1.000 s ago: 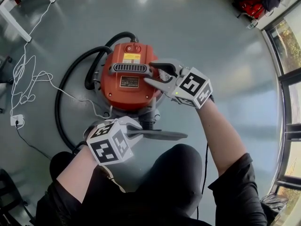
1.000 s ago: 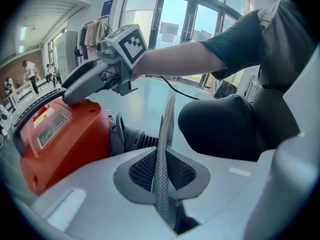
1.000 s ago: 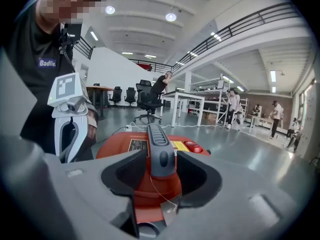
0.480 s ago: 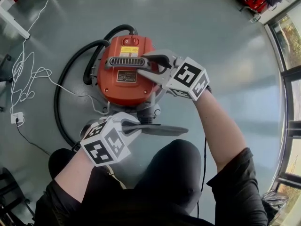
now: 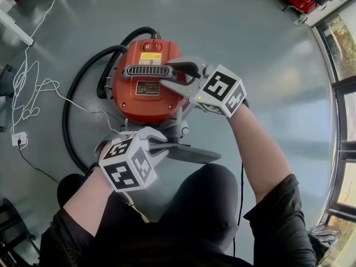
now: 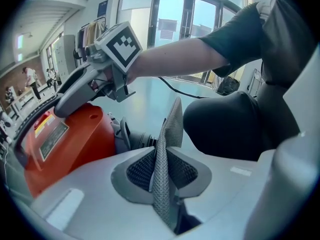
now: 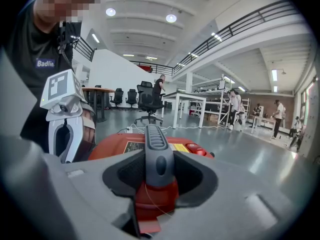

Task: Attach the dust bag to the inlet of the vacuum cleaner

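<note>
head view | left gripper (image 5: 158, 148) jaws opening, flat grey mesh dust bag (image 5: 189, 153) between them | grey inlet (image 5: 176, 131) of red vacuum cleaner (image 5: 146, 104) just beyond bag | right gripper (image 5: 170, 74) grasps grey handle (image 5: 146, 70)

right gripper (image 5: 167, 74) seemingly nearer handle (image 5: 146, 70), left gripper (image 5: 166, 147) jaws opening round dust bag (image 5: 192, 154)
</note>
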The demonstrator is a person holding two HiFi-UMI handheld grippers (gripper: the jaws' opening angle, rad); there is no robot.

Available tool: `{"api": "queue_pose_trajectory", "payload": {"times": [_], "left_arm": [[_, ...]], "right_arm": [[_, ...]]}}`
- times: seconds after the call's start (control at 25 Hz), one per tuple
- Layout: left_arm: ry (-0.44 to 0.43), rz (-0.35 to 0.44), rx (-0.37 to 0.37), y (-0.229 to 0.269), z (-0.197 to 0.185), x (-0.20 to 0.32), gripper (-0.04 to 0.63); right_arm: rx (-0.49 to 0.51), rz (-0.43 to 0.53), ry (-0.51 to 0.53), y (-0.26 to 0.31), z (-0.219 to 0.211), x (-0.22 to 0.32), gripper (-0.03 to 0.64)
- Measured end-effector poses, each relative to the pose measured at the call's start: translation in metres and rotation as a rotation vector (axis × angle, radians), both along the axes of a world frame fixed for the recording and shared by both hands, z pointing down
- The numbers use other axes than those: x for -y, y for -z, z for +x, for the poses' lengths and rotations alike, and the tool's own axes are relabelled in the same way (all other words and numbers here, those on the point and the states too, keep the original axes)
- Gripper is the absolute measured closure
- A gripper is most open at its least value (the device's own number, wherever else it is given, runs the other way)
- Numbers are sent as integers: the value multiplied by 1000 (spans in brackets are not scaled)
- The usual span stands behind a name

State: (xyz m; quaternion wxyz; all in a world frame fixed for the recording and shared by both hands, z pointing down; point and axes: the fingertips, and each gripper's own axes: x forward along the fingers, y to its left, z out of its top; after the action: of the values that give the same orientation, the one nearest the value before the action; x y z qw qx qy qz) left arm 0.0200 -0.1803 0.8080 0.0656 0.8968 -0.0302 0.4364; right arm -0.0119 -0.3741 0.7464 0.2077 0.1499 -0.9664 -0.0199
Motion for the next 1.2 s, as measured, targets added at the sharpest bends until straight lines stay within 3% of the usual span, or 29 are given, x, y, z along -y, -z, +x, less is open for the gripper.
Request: {"api": "queue_pose_trajectory", "payload": {"times": [0.28,0.36,0.56,0.64,1.0,1.2], "left_arm": [[151,-4,-88,2,-12,1,515],[148,6,-83,2,-12,3,515],[36,92,-7,-2,-5,5,500],[17,92,-6,-3,-4,6,497],[170,118,-18,-1,-10,9,497],[132,87,-19,-5,-9,10,491]], "right_arm": [[-2,3,-1,1,-1,-1,467],[-2,3,0,1,-1,-1,467],[8,10,-8,1,-1,0,467],[10,13,-11,1,-1,0,468],[10,17,-12,1,-2,1,468],[12,16,-14,1,-1,1,467]]}}
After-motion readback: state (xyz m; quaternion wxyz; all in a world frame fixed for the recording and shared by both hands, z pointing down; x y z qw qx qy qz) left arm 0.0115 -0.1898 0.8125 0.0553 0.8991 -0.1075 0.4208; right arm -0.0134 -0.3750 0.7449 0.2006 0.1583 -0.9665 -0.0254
